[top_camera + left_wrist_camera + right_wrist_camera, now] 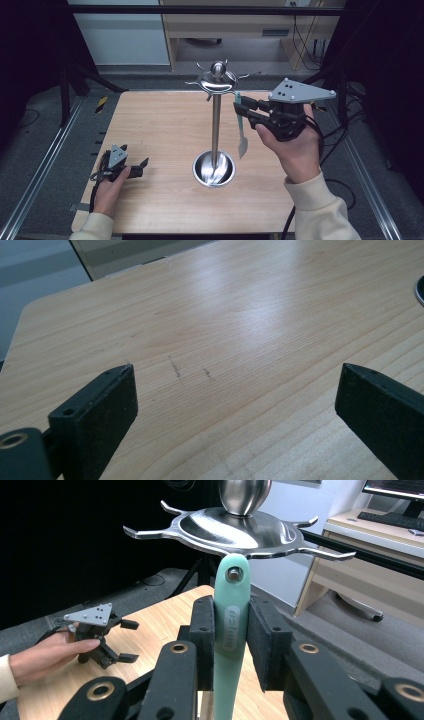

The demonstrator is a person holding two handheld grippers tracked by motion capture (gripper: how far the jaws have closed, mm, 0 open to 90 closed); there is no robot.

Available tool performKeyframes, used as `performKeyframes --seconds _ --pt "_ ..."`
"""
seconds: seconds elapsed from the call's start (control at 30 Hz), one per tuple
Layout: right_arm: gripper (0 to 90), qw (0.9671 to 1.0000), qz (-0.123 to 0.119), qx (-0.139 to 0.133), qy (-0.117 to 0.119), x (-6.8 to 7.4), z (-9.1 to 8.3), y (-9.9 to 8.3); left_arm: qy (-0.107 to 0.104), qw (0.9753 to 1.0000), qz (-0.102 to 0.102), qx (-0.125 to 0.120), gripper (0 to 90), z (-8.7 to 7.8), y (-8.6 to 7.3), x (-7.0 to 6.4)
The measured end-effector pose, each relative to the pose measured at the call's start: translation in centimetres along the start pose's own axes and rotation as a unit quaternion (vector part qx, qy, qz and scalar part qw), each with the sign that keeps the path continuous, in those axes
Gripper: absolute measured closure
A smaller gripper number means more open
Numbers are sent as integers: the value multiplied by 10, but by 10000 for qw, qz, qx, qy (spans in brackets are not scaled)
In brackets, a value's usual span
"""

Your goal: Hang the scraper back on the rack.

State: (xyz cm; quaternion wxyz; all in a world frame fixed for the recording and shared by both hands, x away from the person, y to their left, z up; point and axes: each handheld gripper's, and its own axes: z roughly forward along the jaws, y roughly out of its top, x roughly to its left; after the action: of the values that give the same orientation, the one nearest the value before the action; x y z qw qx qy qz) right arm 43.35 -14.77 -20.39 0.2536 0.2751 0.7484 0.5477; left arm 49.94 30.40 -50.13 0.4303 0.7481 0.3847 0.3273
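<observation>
The step in hand looks like hanging a utensil on a rack: the right gripper [231, 645] is clenched on the handle of a pale mint-green plastic spatula [231, 630], its two black pads pressing the handle from either side, and the tool hangs straight down below the grip, its whitish blade [242, 146] pointing at the light wooden table [160, 125]. The hanging hole at the handle's top sits just above the jaws and directly under the rim of the polished steel utensil stand [216, 120], a tall pole on a round dish-shaped base with a domed crown of short curved hooks [320, 552] around a ball knob. From the right gripper view a metal tip seems to sit in or just behind the hole, though I cannot tell whether it has truly caught. I judge the hanging nearly but not certainly done; the next move calls for a small lift and nudge forward from the jaws so the hook seats fully in the hole, then a gentle release so the spatula settles without swinging the stand. The left gripper [131, 169] rests well apart on the table, far to the left and below the right one, released with its jaws spread wide over bare wood and gripping nothing.
</observation>
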Motion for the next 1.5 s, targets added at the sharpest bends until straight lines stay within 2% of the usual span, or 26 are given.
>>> performKeyframes --seconds 0.27,0.63,1.07,1.2,1.3,1.4,1.43,1.47,1.5 --pt "739 9999 64 -124 -53 2 3 -3 -4 10000 -8 -2 33 0 0 0" --pt "732 9999 61 -90 -46 2 4 -2 -2 10000 -23 -2 33 0 0 0" --pt "642 10000 0 -11 -34 4 -2 1 -15 10000 -39 0 33 0 0 0" --pt "587 9998 -25 -36 -170 3 -10 -1 -15 10000 -67 -7 32 0 0 1" --pt "521 9992 -52 -27 -406 0 -19 -7 -15 10000 -70 -22 32 0 0 1" --pt "484 9987 -80 18 -507 -2 -23 -11 -13 10000 -76 -26 32 0 0 1" --pt "463 9985 -71 27 -536 -4 -25 -13 -15 10000 -78 -26 32 0 0 1" --pt "394 9978 -43 99 -653 -7 -28 -17 -16 10000 -77 -28 32 0 0 1" --pt "394 9978 -43 99 -653 -7 -28 -17 -14 10000 -79 -28 32 0 0 1"
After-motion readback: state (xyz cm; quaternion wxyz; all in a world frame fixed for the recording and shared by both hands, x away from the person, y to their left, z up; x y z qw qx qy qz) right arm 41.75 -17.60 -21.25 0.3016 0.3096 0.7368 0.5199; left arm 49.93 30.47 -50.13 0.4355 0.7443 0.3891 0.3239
